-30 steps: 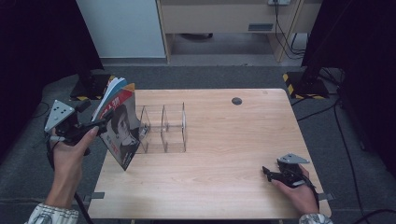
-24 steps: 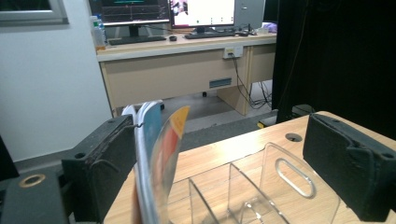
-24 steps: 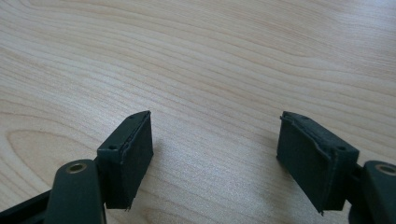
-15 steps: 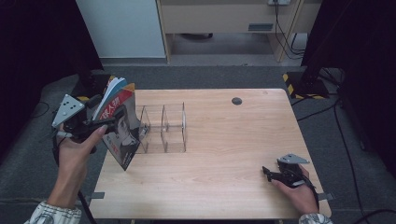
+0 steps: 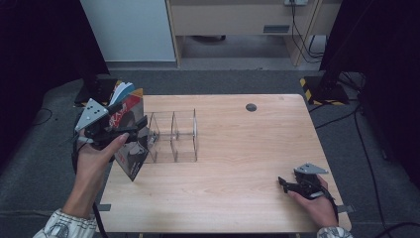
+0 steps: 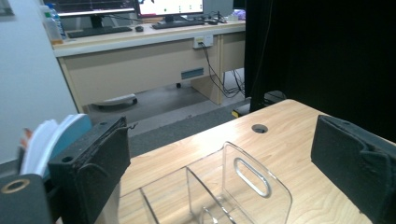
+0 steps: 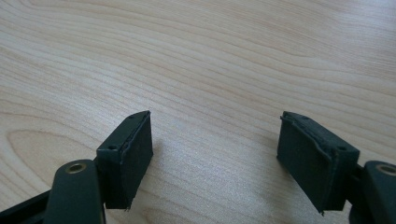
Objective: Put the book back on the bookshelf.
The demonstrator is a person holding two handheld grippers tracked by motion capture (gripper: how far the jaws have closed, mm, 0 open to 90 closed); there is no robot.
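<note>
Clearly, nearer hand: left gripper (image 5: pixel 141 130), beside the books.
Books (image 5: pixel 130 144): upright, leaning at the table's (image 5: pixel 237 198) left edge, against the clear rack (image 5: pixel 173 135).
Left jaws: spread, holding nothing.
Right gripper (image 5: pixel 283 182): spread, idle, well apart.

A grey carpeted floor (image 5: pixel 237 82) is seen beyond the wooden table's far edge, where a beige desk (image 5: pixel 237 15) is flanked by black curtains (image 5: pixel 381 59).
</note>
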